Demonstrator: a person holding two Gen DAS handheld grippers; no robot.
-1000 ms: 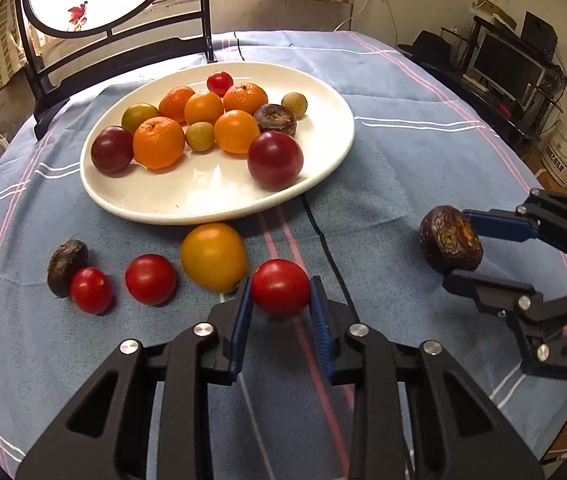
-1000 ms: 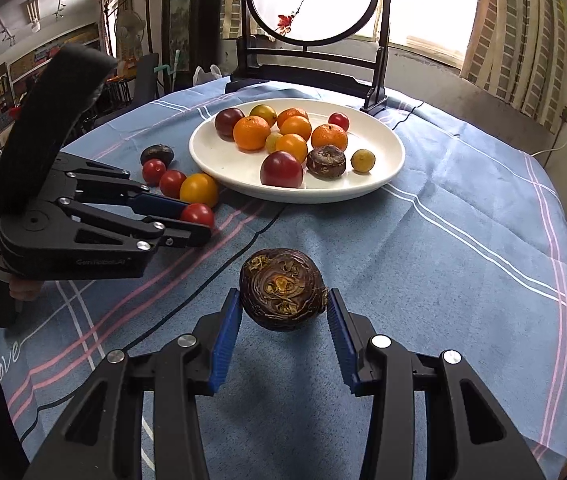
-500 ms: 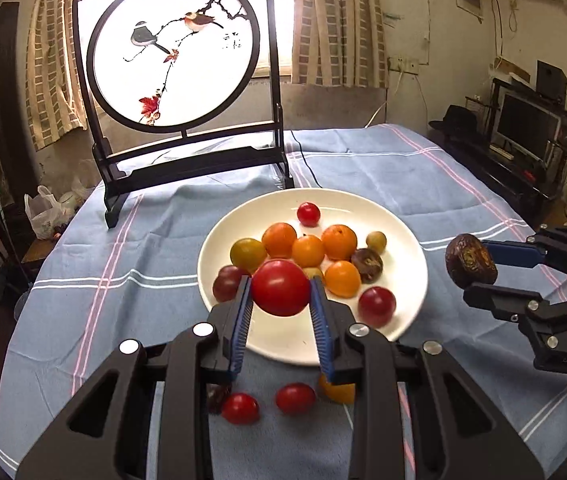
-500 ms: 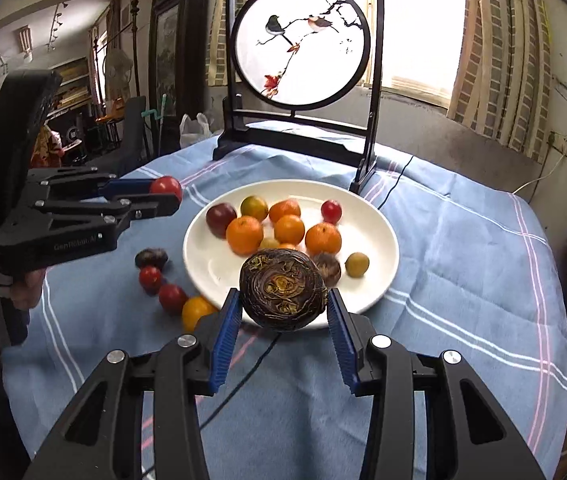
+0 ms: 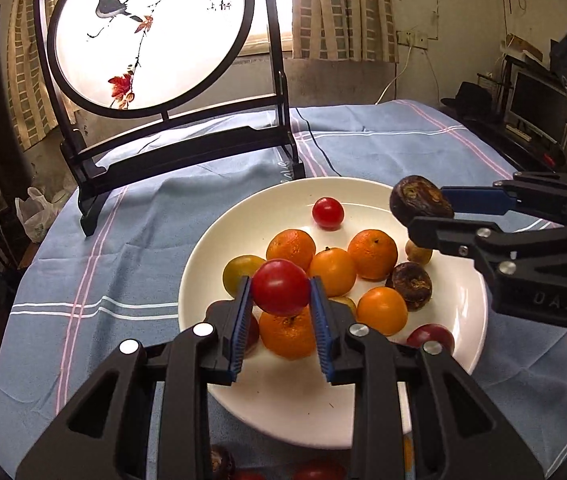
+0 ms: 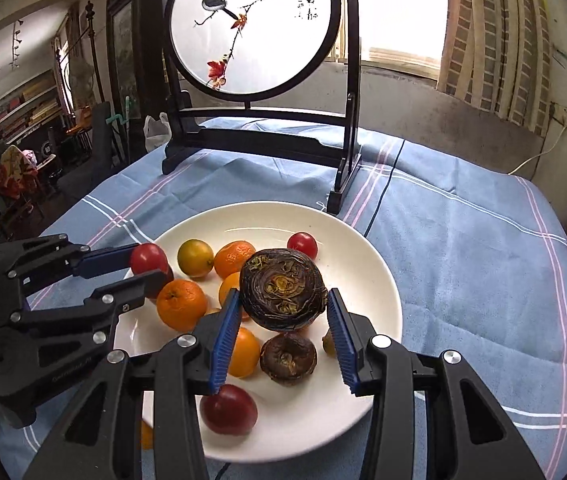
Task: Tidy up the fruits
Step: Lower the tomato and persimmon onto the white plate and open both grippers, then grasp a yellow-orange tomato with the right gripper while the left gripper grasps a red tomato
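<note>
A red tomato (image 5: 280, 288) is sitting clenched in the left gripper (image 5: 280, 300) above the oranges at the near side of the white plate (image 5: 363, 188), while a dark wrinkled fruit (image 6: 282, 289) is being held tight in the right gripper (image 6: 283, 312) over the plate's middle. Both fruits are hanging in the air, so the placing step seems to be in hand. Next, each gripper is likely needing to lower toward a bare patch of plate and let go gently, so nothing rolls onto the blue-clothed bench (image 6: 463, 260).
</note>
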